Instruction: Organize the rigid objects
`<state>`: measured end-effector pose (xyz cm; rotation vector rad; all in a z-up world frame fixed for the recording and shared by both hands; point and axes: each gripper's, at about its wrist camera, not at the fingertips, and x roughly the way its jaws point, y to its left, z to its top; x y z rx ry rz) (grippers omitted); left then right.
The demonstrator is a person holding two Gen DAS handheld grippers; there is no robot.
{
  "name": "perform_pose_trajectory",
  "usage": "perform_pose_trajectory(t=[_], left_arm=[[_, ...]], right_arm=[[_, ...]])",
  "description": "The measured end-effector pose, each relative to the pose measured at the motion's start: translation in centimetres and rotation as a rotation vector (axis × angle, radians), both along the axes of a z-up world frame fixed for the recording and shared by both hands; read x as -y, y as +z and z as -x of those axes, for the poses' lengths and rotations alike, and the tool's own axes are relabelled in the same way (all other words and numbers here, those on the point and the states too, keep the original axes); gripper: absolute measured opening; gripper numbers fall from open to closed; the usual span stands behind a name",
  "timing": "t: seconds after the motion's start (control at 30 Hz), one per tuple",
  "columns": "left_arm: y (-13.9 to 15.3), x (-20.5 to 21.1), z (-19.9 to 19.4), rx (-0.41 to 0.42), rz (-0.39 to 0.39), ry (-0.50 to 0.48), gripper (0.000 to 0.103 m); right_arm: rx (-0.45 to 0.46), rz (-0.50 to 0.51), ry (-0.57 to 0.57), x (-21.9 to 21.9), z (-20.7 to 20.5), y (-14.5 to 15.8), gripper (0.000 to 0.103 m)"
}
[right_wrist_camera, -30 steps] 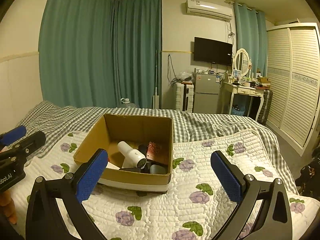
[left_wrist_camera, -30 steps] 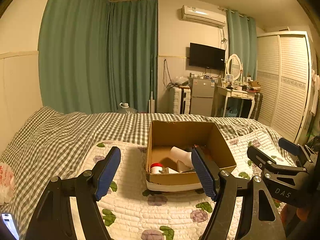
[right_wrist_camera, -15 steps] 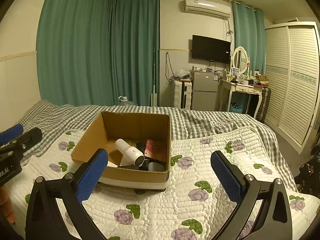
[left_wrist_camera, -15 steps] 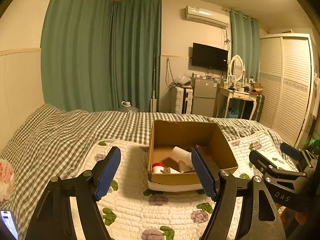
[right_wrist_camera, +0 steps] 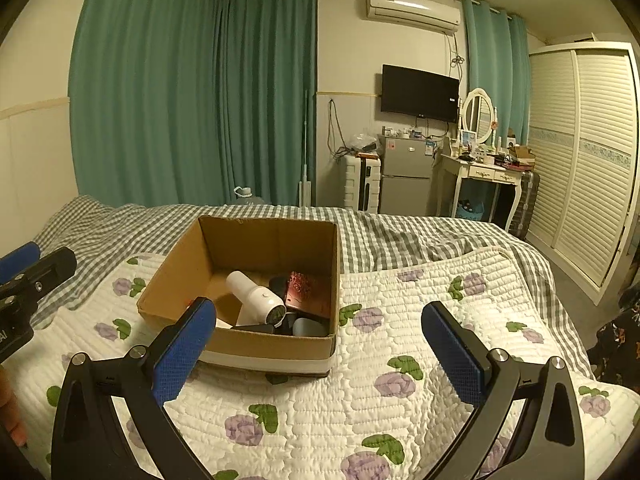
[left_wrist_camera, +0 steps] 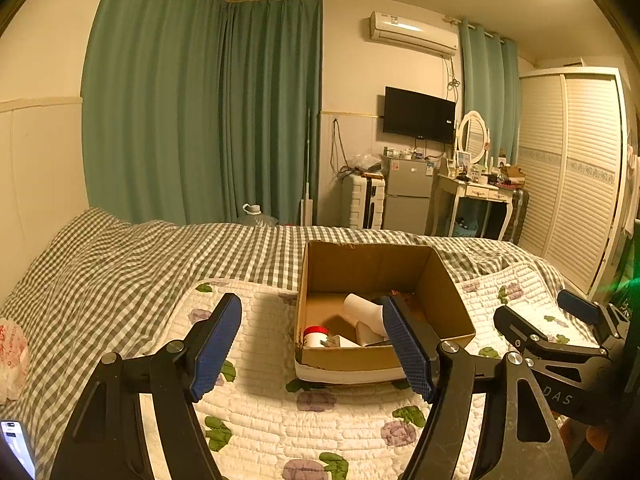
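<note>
Your left gripper [left_wrist_camera: 312, 344] hangs above the quilt [left_wrist_camera: 256, 420] with its blue pads spread wide and nothing between them; the right pad overlaps the near right part of the cardboard box [left_wrist_camera: 340, 358] in the view, whether touching cannot be told. Your right gripper [right_wrist_camera: 320, 350] is likewise wide open and empty, low over the quilt [right_wrist_camera: 400, 400], with the box [right_wrist_camera: 276, 346] ahead and to its left. The box sits open-topped on the flowered quilt, which lies over a checked bedspread [left_wrist_camera: 120, 264]. Inside the box: a white hair dryer [right_wrist_camera: 256, 298] lying tilted, a reddish patterned flat case [right_wrist_camera: 306, 294] beside it against the right wall, dark items [right_wrist_camera: 308, 326] at the near right corner, too small to identify. From the left view, a red-lidded jar [left_wrist_camera: 315, 336] stands at the near left corner. Each gripper shows at the edge of the other's view, right one [left_wrist_camera: 560, 344] and left one [right_wrist_camera: 24, 280], on either side of the box. A phone [left_wrist_camera: 16, 444] lies at the lower left edge.
</note>
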<state>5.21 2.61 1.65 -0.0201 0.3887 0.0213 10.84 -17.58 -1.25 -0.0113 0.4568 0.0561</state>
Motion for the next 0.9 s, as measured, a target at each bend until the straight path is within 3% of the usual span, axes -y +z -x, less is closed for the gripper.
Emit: perform_pose_trajectory(t=[0.9], left_arm=[[-0.3, -0.24, -0.16, -0.008, 0.007, -0.01, 0.076]], right_arm=[[-0.014, 0.005, 0.014, -0.7, -0.26, -0.38, 0.103]])
